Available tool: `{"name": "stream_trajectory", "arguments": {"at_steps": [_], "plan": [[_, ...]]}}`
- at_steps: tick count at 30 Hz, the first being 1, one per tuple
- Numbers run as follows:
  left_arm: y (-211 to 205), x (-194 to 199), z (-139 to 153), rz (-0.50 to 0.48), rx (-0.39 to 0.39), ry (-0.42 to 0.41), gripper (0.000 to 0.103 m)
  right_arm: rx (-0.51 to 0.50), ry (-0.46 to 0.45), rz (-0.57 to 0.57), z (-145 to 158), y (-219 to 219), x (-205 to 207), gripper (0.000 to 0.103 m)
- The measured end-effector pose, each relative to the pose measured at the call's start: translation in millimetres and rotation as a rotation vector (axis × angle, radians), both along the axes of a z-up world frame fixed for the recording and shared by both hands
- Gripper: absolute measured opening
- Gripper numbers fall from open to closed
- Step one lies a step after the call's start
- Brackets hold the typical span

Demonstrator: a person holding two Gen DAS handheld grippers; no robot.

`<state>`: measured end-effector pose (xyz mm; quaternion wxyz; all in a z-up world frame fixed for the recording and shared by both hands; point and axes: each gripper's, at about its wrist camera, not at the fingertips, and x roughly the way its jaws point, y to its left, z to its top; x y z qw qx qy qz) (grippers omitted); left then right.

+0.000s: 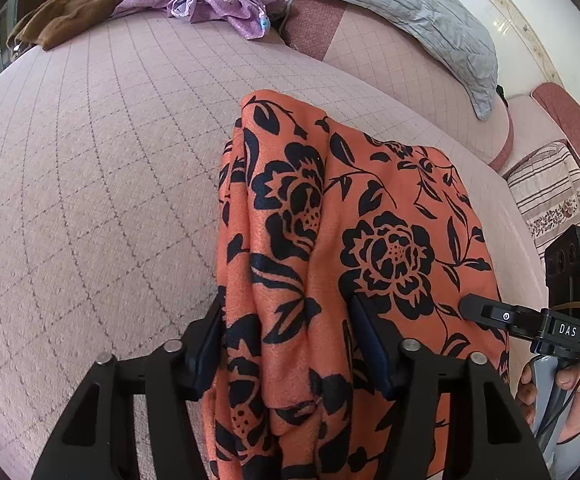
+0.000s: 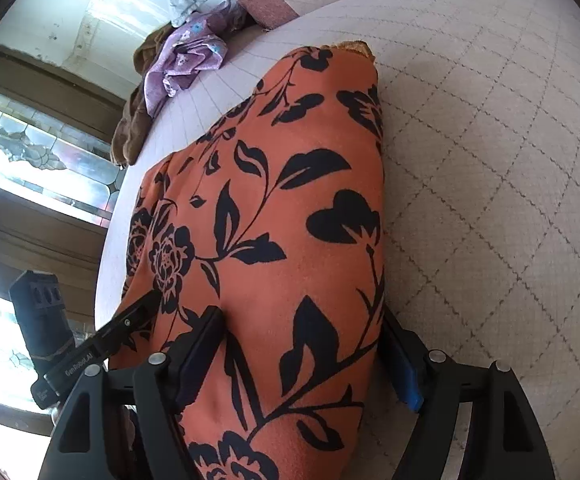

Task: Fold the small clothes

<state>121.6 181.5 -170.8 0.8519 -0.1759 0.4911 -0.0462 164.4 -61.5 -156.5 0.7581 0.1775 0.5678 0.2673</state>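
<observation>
An orange garment with a black flower print (image 1: 329,240) lies folded on the pink quilted surface (image 1: 90,200). My left gripper (image 1: 286,320) is open, its fingers either side of a bunched fold at the near end. My right gripper (image 2: 301,336) is open too, its fingers straddling the same garment (image 2: 290,200) at its near edge. The right gripper's finger also shows in the left wrist view (image 1: 489,312), resting on the cloth. The left gripper's finger shows in the right wrist view (image 2: 138,312), on the cloth's left edge.
A purple flowered cloth (image 1: 218,0) and a brown cloth (image 1: 70,12) lie at the far edge. A grey quilted blanket (image 1: 409,12) lies at the back right, with a striped cushion (image 1: 549,188) lower right. A window (image 2: 30,160) is beside the surface.
</observation>
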Motion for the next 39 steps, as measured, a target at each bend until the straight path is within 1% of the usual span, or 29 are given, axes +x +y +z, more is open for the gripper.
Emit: {"name": "stream_trajectory", "arguments": {"at_steps": [1, 2, 3, 4, 6, 7, 11, 15, 18, 19, 21, 26, 29, 31, 34, 39], "plan": [[0.6, 0.1, -0.1, 0.001, 0.002, 0.0, 0.056, -0.001, 0.002, 0.001, -0.4, 0.1, 0.2, 0.079], [1.4, 0.0, 0.1, 0.001, 0.003, 0.0, 0.051, -0.005, 0.001, 0.008, -0.2, 0.5, 0.3, 0.079], [1.7, 0.2, -0.1, -0.001, 0.004, 0.001, 0.048, -0.009, -0.001, 0.011, 0.6, 1.0, 0.2, 0.076], [1.6, 0.5, -0.4, -0.004, 0.002, 0.002, 0.044, -0.02, -0.002, 0.012, 1.3, 1.7, -0.1, 0.073], [1.5, 1.1, 0.2, -0.006, 0.001, 0.004, 0.04, -0.047, -0.01, 0.017, 3.3, 5.6, -0.8, 0.061], [1.8, 1.3, 0.4, -0.004, -0.003, 0.006, 0.037, -0.052, -0.013, 0.023, 4.9, 8.8, -1.6, 0.059], [3.1, -1.1, 5.3, 0.011, -0.014, 0.005, 0.03, -0.082, -0.043, 0.037, 13.6, 16.9, -3.1, 0.048], [-3.8, -7.9, 17.4, 0.024, 0.018, -0.016, 0.027, -0.1, -0.103, 0.065, 34.2, 19.1, -7.6, 0.04], [-11.2, -14.4, 31.6, 0.022, 0.003, -0.039, 0.027, -0.09, -0.148, 0.083, 52.8, 17.8, -11.2, 0.039], [-16.5, -16.7, 38.4, 0.013, 0.011, -0.054, 0.027, -0.102, -0.183, 0.085, 63.4, 15.4, -13.7, 0.039], [-27.0, -20.1, 52.2, 0.002, 0.018, -0.085, 0.027, -0.093, -0.206, 0.081, 74.6, 6.5, -14.6, 0.039], [-64.1, -21.0, 95.4, -0.028, 0.022, -0.184, 0.027, -0.056, -0.28, 0.04, 110.6, -32.4, -16.3, 0.039], [-91.1, -14.5, 115.1, -0.06, 0.027, -0.23, 0.027, -0.044, -0.335, 0.006, 135.6, -61.4, -16.7, 0.039], [-107.9, -8.6, 122.8, -0.084, 0.026, -0.249, 0.027, -0.042, -0.351, -0.013, 145.9, -75.3, -15.7, 0.039], [-129.1, 3.7, 124.0, -0.111, 0.023, -0.252, 0.027, -0.043, -0.372, -0.041, 157.9, -99.3, -12.4, 0.039], [-152.0, 24.2, 115.9, -0.138, 0.024, -0.229, 0.027, -0.05, -0.365, -0.084, 154.2, -128.6, -1.5, 0.039]]}}
